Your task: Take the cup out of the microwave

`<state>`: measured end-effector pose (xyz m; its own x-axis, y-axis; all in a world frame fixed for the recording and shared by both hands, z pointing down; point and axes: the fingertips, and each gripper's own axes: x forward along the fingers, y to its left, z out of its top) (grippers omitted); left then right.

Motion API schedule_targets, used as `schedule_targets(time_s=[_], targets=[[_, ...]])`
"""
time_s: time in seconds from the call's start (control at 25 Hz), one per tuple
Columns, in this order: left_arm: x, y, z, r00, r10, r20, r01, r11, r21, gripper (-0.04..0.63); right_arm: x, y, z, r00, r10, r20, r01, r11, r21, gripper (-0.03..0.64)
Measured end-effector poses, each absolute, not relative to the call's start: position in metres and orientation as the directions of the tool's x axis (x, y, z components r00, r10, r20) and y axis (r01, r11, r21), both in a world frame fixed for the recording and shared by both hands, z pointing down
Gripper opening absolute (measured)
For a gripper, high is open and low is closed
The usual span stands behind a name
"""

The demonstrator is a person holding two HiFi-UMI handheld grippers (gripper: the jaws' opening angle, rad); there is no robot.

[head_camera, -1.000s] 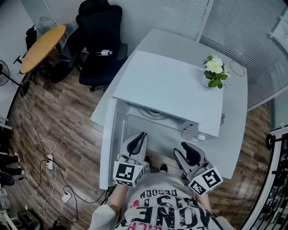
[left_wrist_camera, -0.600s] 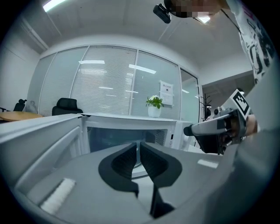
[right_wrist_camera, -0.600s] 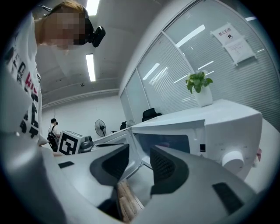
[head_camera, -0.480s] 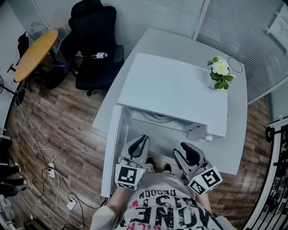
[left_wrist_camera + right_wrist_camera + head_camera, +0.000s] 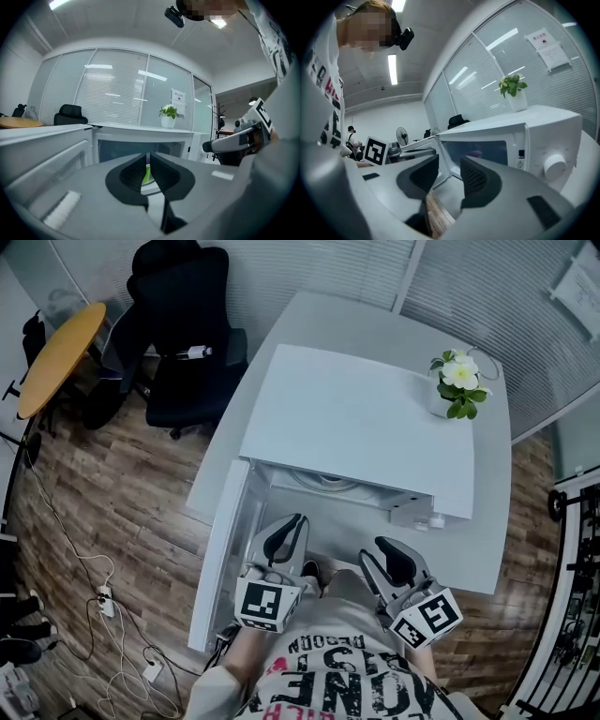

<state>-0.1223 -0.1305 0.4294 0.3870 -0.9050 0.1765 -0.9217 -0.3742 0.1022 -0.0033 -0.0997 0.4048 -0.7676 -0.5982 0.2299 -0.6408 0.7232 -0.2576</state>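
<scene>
Head view: microwave (image 5: pixel 356 423) sits on the white table (image 5: pixel 473 554), door (image 5: pixel 217 549) swung out to 9 o'clock, cavity facing 6.
Cup (image 5: pixel 146 174): inside the cavity, dead ahead at 12 from the left claw (image 5: pixel 292 527). Only a green sliver shows, so can't call its long axis or which way it points.
Left claw: narrow, pads almost together, nothing pinched.
Right claw (image 5: pixel 390 555): wide, empty, short of the opening.
Plant (image 5: pixel 457 381): 1 o'clock, by the microwave's far corner.
</scene>
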Motion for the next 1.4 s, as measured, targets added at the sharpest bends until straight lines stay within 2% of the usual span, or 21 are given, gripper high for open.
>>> schedule_targets(time_s=[0.28,0.64,1.16,1.4], targets=[[-0.106,-0.137,0.431,0.405,-0.895,0.187,-0.914,-0.392,0.100,0.038,0.012,-0.109,0.403,-0.754,-0.618,0.222,-0.656,0.706,-0.267,0.153],[-0.091,-0.156,0.419,0.366,-0.911,0.190,-0.930,-0.362,0.057,0.037,0.024,-0.125,0.397,-0.795,-0.567,0.214,-0.606,0.760,-0.235,0.153],[-0.082,-0.167,0.420,0.312,-0.928,0.203,-0.936,-0.337,-0.103,0.038,0.040,-0.132,0.406,-0.838,-0.520,0.165,-0.546,0.792,-0.274,0.110],[-0.075,-0.178,0.433,0.315,-0.907,0.281,-0.899,-0.380,-0.218,0.038,0.042,-0.135,0.413,-0.845,-0.505,0.177,-0.535,0.797,-0.280,0.110]])
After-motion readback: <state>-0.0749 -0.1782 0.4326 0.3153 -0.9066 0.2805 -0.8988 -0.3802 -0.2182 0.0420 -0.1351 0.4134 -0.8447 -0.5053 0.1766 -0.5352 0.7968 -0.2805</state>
